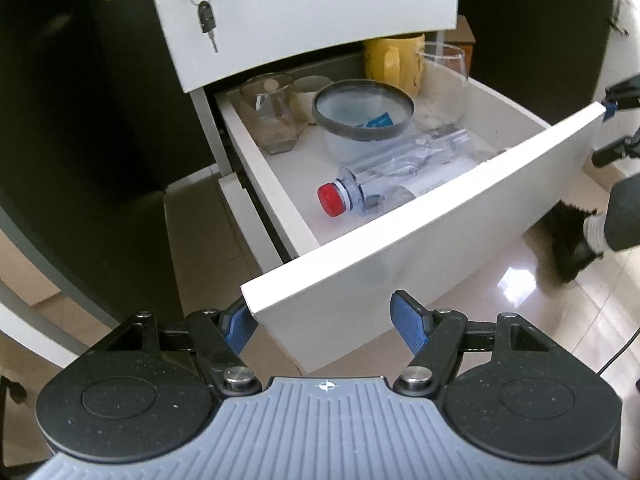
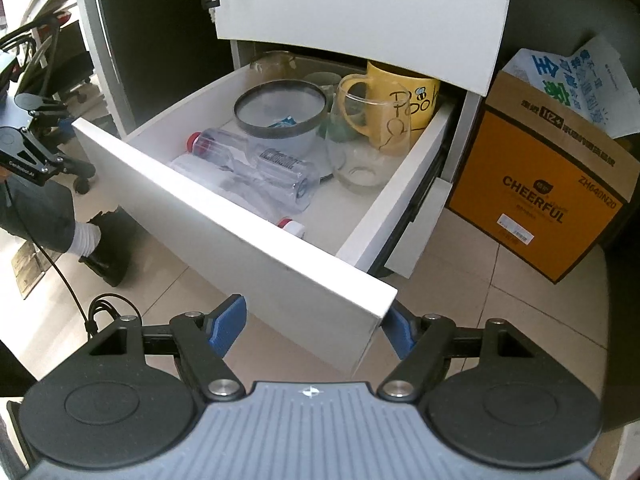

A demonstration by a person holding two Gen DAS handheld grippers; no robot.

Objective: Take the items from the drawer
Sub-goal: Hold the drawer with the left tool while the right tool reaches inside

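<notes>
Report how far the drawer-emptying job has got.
Done: the drawer stands pulled open. In hand: nothing; the left gripper and right gripper are both open, each straddling a corner of the drawer front. Left: everything, as far as shows: the red-capped bottle, grey-rimmed bowl, yellow mug and clear glasses remain inside.

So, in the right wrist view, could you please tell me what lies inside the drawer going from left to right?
Red-capped plastic bottle → grey-rimmed bowl → clear stemless glass → yellow mug.
</notes>
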